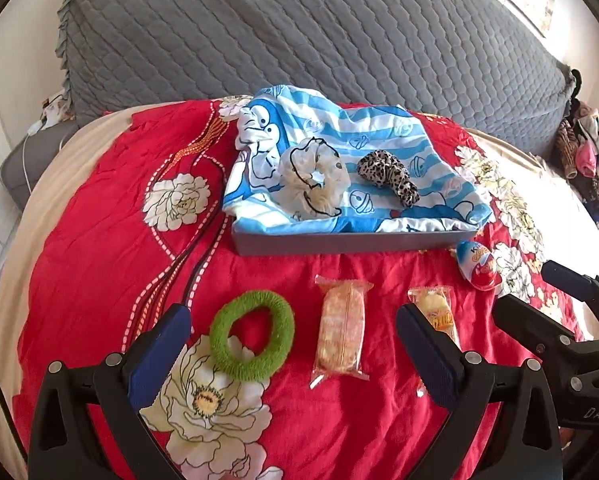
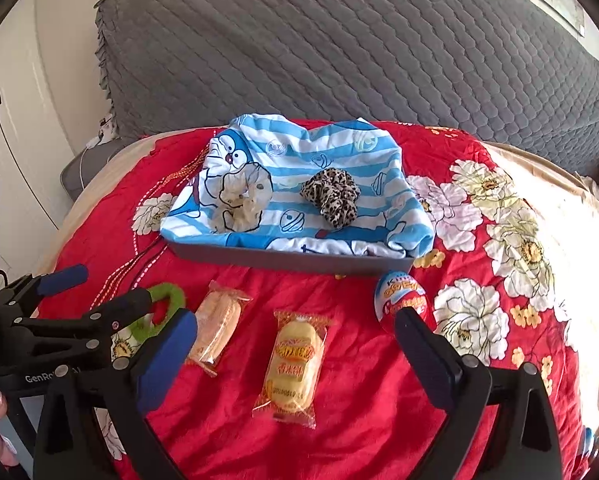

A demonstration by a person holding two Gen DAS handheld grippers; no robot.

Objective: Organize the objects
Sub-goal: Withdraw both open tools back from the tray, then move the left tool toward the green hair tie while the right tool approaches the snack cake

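In the centre of both frames, a shallow grey tray (image 1: pixel 339 242) is sitting on a bed under a red floral bedspread (image 1: pixel 99 220), with a blue-and-white striped cartoon cloth (image 1: pixel 379 136) lining it and spilling over its rim. A cream scrunchie (image 1: pixel 313 178) is lying on the cloth toward the left, and a leopard-print scrunchie (image 1: pixel 387 176) is lying just to its right, apart from it.

Along the lower half of the left wrist view, four loose items are lying in a row on the bedspread in front of the tray: a green scrunchie (image 1: pixel 251 334) at lower left, a wrapped wafer snack (image 1: pixel 341 336) beside it, a wrapped yellow cake (image 2: pixel 293 364) further right, and a chocolate egg (image 2: pixel 401 298) near the tray's right corner.

The left tongs (image 1: pixel 293 354) are hanging wide open, gripping nothing, framing the green scrunchie and the wafer snack. The right tongs (image 2: pixel 295 354) are likewise gaping wide and empty, the yellow cake lying between the fingers.

A grey quilted headboard cover (image 2: pixel 339 48) is filling the upper part of both frames.
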